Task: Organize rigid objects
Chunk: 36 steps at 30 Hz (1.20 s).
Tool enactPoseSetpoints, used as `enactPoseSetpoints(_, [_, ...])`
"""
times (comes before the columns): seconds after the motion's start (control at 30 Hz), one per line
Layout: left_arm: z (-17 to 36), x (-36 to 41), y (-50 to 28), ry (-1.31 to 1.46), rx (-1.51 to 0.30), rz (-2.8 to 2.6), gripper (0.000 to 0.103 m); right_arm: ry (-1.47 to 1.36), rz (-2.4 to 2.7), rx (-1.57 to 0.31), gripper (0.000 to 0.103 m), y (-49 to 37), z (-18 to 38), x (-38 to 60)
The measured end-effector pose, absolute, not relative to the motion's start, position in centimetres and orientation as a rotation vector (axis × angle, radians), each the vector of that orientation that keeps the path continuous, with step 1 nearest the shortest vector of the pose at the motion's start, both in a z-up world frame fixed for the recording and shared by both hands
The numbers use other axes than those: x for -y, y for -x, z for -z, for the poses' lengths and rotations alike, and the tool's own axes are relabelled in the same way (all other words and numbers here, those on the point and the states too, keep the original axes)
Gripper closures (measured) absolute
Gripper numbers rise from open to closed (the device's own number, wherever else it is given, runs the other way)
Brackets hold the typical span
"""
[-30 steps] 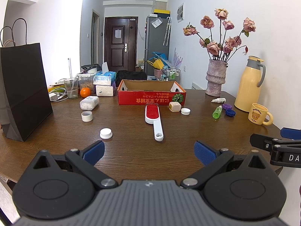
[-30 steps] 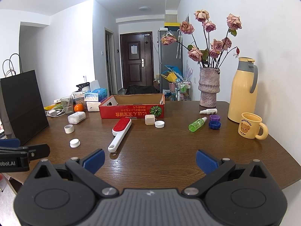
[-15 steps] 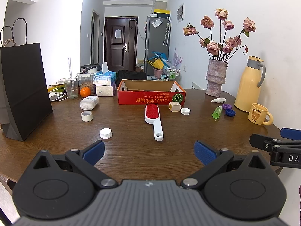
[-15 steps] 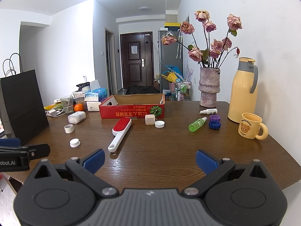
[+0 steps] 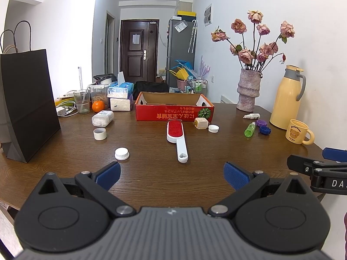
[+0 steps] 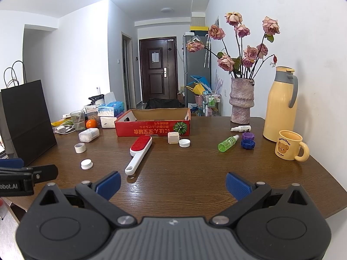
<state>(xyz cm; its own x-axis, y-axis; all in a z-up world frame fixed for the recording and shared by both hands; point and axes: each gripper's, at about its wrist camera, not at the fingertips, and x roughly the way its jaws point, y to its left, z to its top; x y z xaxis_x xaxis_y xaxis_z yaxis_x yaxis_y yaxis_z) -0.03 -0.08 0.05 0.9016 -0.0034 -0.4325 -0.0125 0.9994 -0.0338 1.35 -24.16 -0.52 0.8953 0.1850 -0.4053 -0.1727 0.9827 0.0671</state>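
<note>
I see the red cardboard box (image 5: 174, 109) standing open-topped at the far middle of the table (image 5: 151, 179); what I can see of its inside shows only bare cardboard. Just in front of it lies the red-and-white lint brush (image 5: 176, 138), handle toward me, with a small beige cube container (image 5: 200, 123) and a white cap (image 5: 213, 128) beside the box's right corner. To the left I find a white jar (image 5: 102, 118) on its side, filled with white pellets, a short white ring-shaped cup (image 5: 100, 134) and a ribbed white lid (image 5: 121, 153). To the right, a green spray bottle (image 6: 228, 143) lies beside a purple lid (image 6: 248, 135) and a blue lid (image 6: 247, 144), with a small white dropper bottle (image 6: 241, 128) behind them. Farther out stand a bear mug (image 6: 290, 148), a yellow thermos (image 6: 280, 104) and a vase (image 6: 241, 103) holding dried roses. My left gripper (image 5: 172, 175) and right gripper (image 6: 172, 181) both hover over the near table edge, fingers spread wide, holding nothing.
</note>
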Motion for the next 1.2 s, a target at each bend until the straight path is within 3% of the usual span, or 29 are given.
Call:
enactPoseSetpoints(0.73, [-0.2, 0.2, -0.4, 0.036, -0.454, -0.012, 0.0, -0.034, -0.18, -0.421, 0.0, -1.4, 0.1, 24.5])
enactPoseSetpoints(1.2, [0.6, -1.8, -4.5, 0.082, -0.487, -0.065, 0.0, -0.029, -0.18, -0.434, 0.0, -5.5, 1.4, 24.7])
